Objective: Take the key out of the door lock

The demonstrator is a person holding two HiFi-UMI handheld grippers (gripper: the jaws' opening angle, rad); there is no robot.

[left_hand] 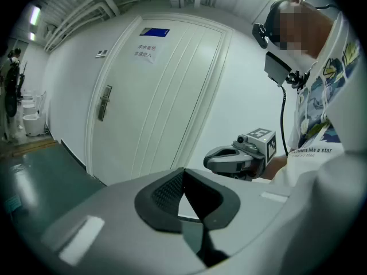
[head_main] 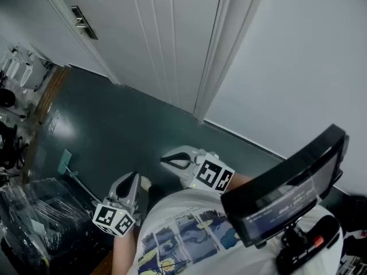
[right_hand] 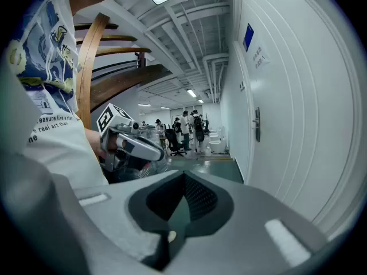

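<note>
left gripper (left_hand: 183, 172): jaws pressed together, empty | right gripper (right_hand: 183, 176): jaws pressed together, empty | both are held well apart from the door (head_main: 155, 33) | door lock (head_main: 84, 23) left untouched

The door lock (left_hand: 104, 102) — a slim, upright metal plate — sat near the closed white door's (left_hand: 163, 90) left edge.

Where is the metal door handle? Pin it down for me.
The metal door handle sits at the head view's upper left, on the white panelled door near its left edge, above the dark green floor.
</note>
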